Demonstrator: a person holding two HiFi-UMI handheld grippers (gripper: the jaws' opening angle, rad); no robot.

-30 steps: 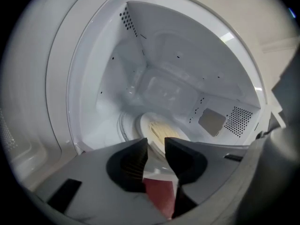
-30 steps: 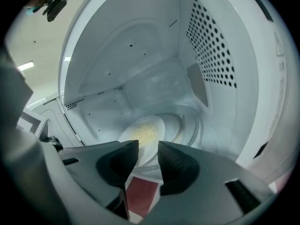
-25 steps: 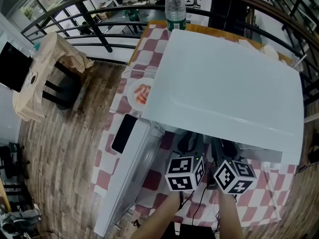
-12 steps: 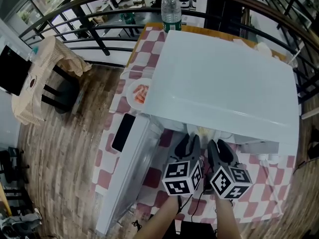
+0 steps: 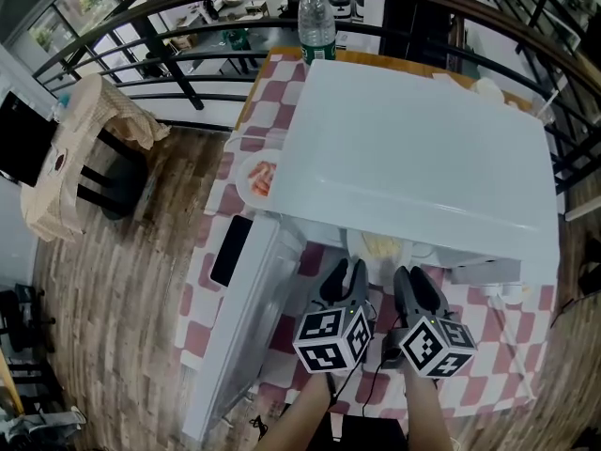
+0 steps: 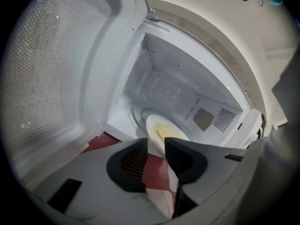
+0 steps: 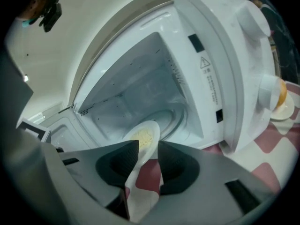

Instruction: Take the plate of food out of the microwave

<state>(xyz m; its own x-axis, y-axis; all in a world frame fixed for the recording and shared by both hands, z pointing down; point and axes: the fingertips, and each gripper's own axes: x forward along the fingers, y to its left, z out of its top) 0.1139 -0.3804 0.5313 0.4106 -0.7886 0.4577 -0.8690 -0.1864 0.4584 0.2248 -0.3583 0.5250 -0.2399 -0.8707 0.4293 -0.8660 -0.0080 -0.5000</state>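
Plate (image 6: 164, 129) rim pinched in left gripper (image 6: 154, 143) fingers, right gripper (image 7: 147, 145) fingers

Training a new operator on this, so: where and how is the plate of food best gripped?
By its thin near rim, coming straight in through the open front of the microwave. The plate is shallow, food fills its middle, and cavity walls block the other sides. Both the left gripper and right gripper pinch that rim now.

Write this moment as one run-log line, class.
left gripper: shut on plate rim | right gripper: shut on plate rim | plate: at microwave mouth | door: open
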